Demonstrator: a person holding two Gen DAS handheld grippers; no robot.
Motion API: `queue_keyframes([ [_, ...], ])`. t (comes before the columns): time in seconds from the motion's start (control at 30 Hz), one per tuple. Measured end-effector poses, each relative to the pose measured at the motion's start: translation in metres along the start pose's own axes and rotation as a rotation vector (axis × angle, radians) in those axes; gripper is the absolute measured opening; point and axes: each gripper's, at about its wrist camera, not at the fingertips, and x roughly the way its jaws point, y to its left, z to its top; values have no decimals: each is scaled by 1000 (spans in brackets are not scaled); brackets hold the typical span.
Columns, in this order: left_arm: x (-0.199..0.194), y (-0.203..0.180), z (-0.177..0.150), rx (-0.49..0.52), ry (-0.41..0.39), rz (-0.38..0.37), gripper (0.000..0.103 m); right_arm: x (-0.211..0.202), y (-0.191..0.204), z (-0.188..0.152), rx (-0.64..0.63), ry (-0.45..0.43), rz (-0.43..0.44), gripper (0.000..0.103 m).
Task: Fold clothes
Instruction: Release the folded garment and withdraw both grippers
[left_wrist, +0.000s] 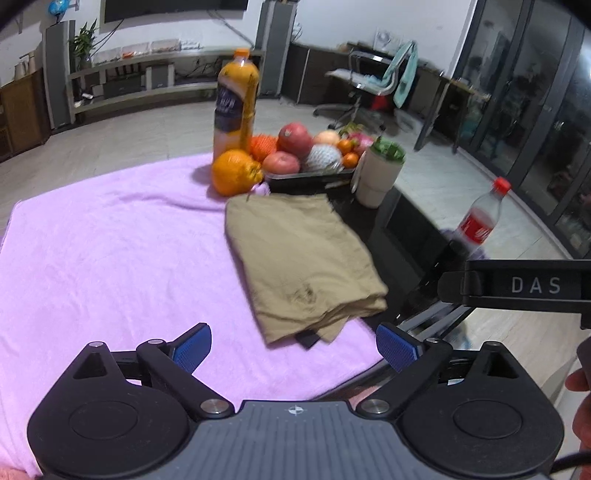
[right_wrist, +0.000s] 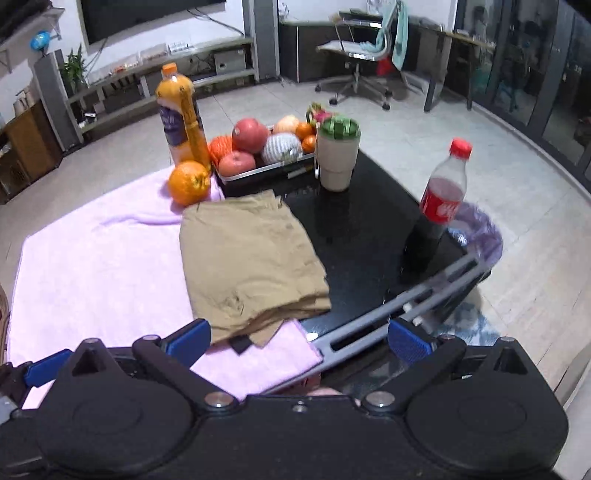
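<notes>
Left wrist view: left tongs (left_wrist: 293, 347) spread wide, nothing between, above pink towel (left_wrist: 110, 258). Folded tan garment (left_wrist: 299, 258) lies on the towel's right edge, partly on the black table (left_wrist: 406, 236). Right tongs' body (left_wrist: 517, 286) and a hand (left_wrist: 581, 387) show at right.

Right wrist view: right tongs (right_wrist: 299, 341) spread wide, empty, angled down over the garment's (right_wrist: 247, 258) near edge. Orange (right_wrist: 188, 182), juice bottle (right_wrist: 179, 122), fruit tray (right_wrist: 258, 173), cup (right_wrist: 338, 155), cola bottle (right_wrist: 445, 188) behind; a purple-lined bin (right_wrist: 480, 229) shows only here.

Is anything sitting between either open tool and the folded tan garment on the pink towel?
Nothing visible does. The folded tan garment lies just ahead of the right tool and the left tool, with only bare pink towel between; orange and fruit tray sit beyond it.
</notes>
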Motion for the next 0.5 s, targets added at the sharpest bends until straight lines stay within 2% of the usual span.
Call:
queue_keyframes([
  [0.13,7,-2,-4,10,24,2,96,14,9,-4,-100,56,-29,103],
  [0.23,10,-4,-5,9,40,8,96,16,16,-10,-146,48,-72,103],
  [0.5,13,-8,-9,5,70,1,96,25,5,-14,-94,92,-18,103],
])
